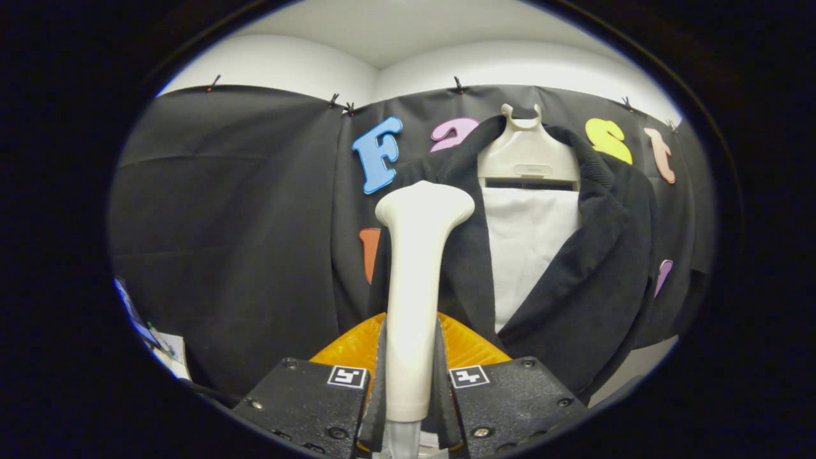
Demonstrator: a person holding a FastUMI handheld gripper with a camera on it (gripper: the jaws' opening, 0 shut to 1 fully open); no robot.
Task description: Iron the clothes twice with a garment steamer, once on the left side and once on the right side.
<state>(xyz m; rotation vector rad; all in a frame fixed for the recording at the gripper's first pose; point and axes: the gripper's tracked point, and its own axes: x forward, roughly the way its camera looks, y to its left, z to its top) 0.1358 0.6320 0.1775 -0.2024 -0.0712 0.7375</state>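
Two fingers of the claw pinch the steamer by its handle, its head raised against the left front of the dark jacket hanging just beyond on a pale hanger over a white panel. A good pass likely needs the head kept flat near the cloth, drawn slowly down. No brand or label is readable.

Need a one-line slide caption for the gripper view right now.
Gripper shut on the garment steamer, its head raised against the left front of the black jacket on its hanger.
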